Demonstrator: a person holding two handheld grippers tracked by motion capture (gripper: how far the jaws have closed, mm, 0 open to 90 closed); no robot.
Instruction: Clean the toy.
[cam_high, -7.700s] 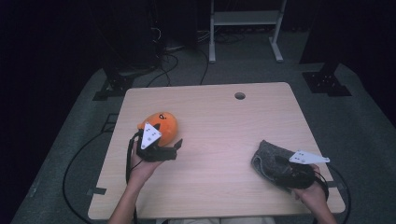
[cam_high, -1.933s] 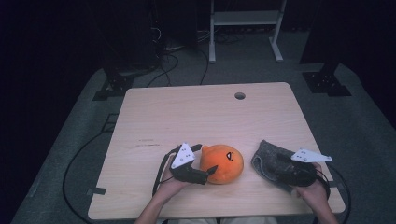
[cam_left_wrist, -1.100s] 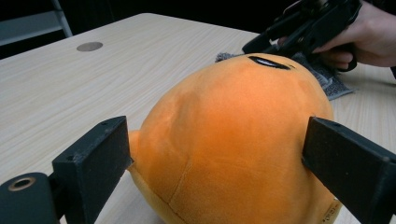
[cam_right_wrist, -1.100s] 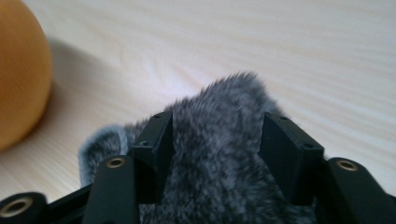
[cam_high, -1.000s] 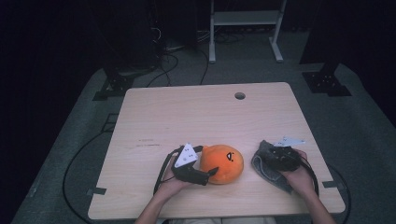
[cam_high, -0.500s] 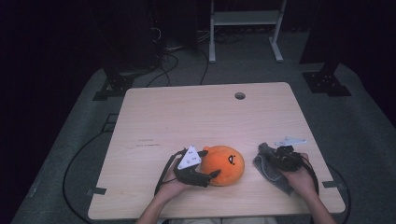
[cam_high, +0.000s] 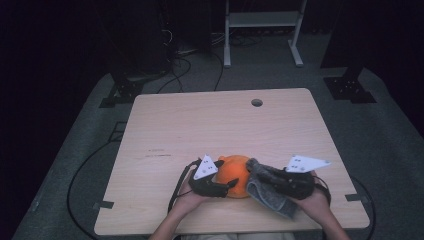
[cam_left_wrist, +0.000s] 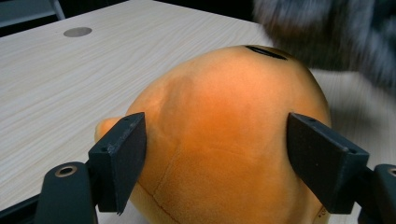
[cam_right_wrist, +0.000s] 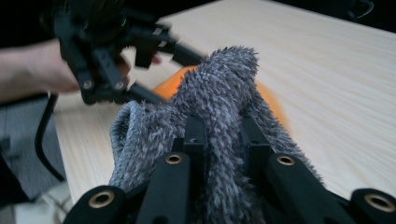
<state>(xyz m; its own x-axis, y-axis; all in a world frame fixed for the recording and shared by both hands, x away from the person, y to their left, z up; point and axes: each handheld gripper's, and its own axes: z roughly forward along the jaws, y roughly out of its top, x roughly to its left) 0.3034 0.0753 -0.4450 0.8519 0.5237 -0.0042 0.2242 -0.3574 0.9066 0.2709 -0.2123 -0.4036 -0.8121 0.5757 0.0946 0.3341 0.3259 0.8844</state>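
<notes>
An orange plush toy (cam_high: 239, 175) lies near the table's front edge. My left gripper (cam_high: 229, 186) reaches it from the left. Its jaws have just been closing, and the pads now press on both sides of the toy (cam_left_wrist: 224, 93), so the left gripper (cam_left_wrist: 219, 154) is shut on it. My right gripper (cam_high: 272, 181) is shut on a shaggy grey cloth (cam_high: 270, 197), held up against the toy's right side. In the right gripper view the cloth (cam_right_wrist: 224, 79) bunches between the jaws of that gripper (cam_right_wrist: 223, 135), with the orange toy (cam_right_wrist: 268, 102) just behind it.
The wooden table (cam_high: 200, 125) has a round cable hole (cam_high: 256, 102) at the back. A black cable (cam_high: 177, 187) trails from the left gripper. On the floor behind stand a white frame (cam_high: 260, 20) and black stand feet (cam_high: 347, 87).
My right gripper has risen and moved left with the grey cloth, which now hangs against the orange toy. The left hand has stayed where it was.
</notes>
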